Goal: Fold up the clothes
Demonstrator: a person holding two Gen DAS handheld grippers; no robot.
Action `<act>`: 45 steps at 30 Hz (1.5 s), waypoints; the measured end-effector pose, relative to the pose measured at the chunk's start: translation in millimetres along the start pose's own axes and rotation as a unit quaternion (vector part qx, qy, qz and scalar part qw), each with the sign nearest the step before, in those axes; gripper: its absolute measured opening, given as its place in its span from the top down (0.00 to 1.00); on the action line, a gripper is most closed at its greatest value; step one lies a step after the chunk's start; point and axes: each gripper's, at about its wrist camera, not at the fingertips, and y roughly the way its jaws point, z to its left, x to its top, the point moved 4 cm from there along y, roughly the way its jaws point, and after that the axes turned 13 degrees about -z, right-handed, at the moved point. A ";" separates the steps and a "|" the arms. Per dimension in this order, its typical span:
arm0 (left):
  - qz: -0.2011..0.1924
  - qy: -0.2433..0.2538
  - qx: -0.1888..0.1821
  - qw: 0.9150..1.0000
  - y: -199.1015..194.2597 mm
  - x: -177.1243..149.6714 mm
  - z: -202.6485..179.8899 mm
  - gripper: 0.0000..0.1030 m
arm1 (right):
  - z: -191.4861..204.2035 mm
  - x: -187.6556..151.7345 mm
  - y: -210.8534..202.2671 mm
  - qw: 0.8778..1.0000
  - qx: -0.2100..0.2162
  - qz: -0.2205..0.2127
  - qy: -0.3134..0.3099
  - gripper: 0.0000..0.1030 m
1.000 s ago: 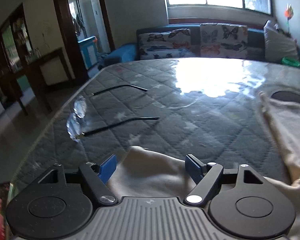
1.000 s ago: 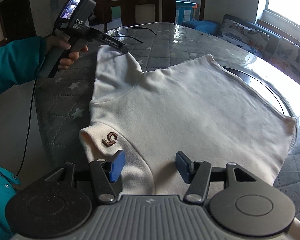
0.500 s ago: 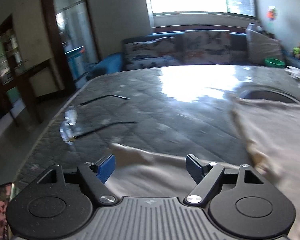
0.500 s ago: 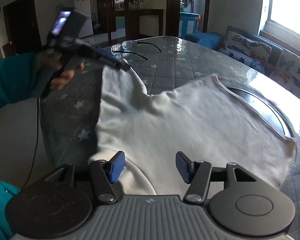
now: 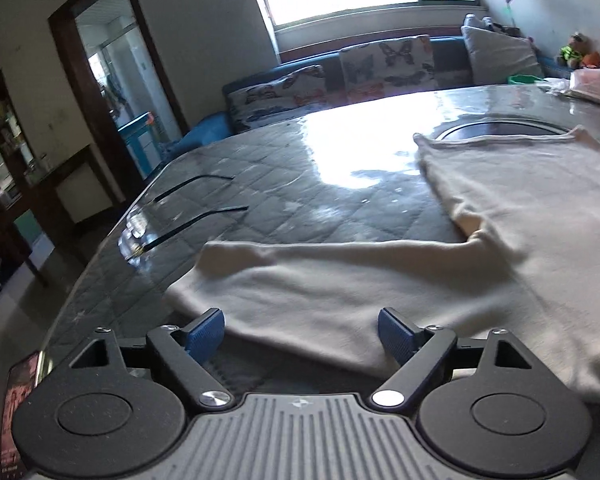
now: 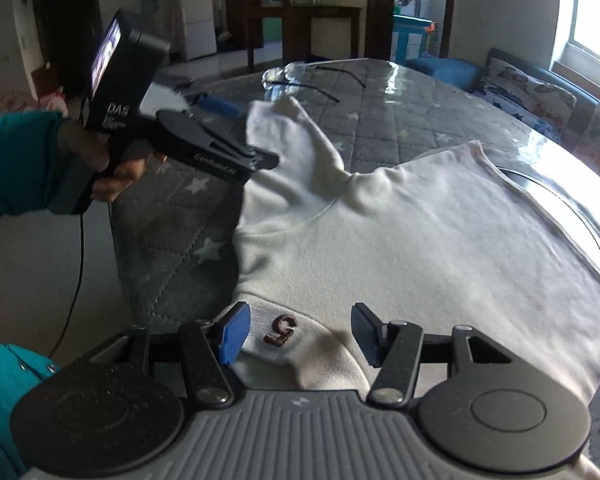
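The cream sweater (image 6: 400,240) is lying flat and unfolded on the desk (image 5: 300,200), so folding is only beginning, with the left claw (image 5: 302,334) and right claw (image 6: 298,334) both hovering spread, gripping nothing.

Left tool (image 5: 301,334) and right tool (image 6: 298,334) both spread wide, pads apart, left hand (image 6: 100,168) around its handle
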 end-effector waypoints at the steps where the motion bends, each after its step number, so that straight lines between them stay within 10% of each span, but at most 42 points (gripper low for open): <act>1: 0.002 -0.003 0.005 1.000 -0.5 0.1 2.4 0.14 | 1.0 -2.1 0.7 1.000 0.002 0.003 -0.001 0.45; 7: -0.011 -0.011 -0.001 1.000 -17.9 13.9 0.6 0.15 | 3.7 -1.2 -7.7 1.000 0.007 -0.002 -0.003 0.44; 23: -0.056 0.007 -0.181 0.982 -62.0 41.2 -111.1 0.16 | 1.0 -28.4 -50.3 1.000 0.001 0.017 0.018 0.44; 34: -0.061 0.089 -0.177 0.978 -73.2 9.8 -143.0 0.15 | -1.5 -30.9 -61.1 1.000 -0.003 0.006 0.028 0.44; 45: -0.077 0.072 -0.170 0.980 -78.7 27.6 -130.7 0.15 | -3.2 -35.0 -70.0 0.999 -0.008 -0.001 0.040 0.41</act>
